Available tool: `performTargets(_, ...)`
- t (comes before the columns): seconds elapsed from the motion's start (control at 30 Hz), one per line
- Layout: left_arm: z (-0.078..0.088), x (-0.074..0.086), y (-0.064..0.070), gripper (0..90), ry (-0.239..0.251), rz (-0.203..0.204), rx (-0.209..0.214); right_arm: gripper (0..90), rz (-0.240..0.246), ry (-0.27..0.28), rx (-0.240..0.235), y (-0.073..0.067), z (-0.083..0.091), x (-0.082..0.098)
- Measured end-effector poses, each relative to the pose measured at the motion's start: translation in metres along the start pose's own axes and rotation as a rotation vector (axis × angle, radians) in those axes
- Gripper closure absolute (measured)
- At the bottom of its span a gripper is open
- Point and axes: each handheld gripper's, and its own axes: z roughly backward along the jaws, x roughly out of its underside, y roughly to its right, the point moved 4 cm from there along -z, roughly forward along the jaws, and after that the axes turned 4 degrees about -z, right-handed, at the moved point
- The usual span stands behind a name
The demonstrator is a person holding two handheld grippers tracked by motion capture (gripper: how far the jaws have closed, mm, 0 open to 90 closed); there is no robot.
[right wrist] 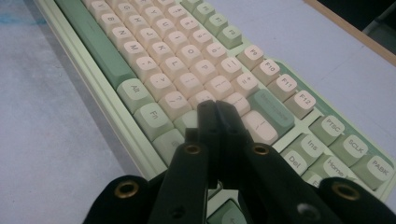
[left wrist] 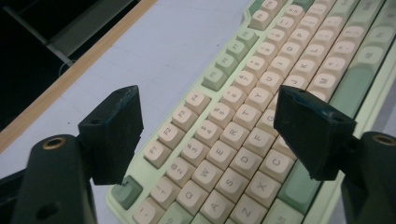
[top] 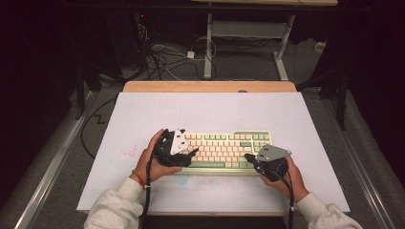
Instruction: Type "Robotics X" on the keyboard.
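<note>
Over the pale-green keyboard with cream keycaps [top: 224,150] on the white counter [top: 143,114], the left tongs [left wrist: 208,135] gape empty while the right tongs [right wrist: 217,114], pressed shut with nothing between them, point down like one fingertip, probably for tapping keys.

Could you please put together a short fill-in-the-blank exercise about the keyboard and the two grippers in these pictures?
1. The left gripper has its jaws ____ above the keyboard.
2. The right gripper has its jaws ____.
3. The keyboard lies on a ____ sheet covering the table.
4. Between the left gripper's jaws there is ____ held.

Missing words: open; shut; white; nothing
</note>
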Motion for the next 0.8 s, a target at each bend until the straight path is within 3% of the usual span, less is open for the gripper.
performTargets(0.53,0.019,0.032,-0.003,20.6,-0.037,0.015,-0.053,90.0,-0.017,0.02,0.007,0.008,0.008,-0.006)
performTargets(0.8,0.03,0.048,-0.002,19.8,-0.046,0.035,-0.054,90.0,-0.03,0.028,0.009,0.012,0.008,-0.012)
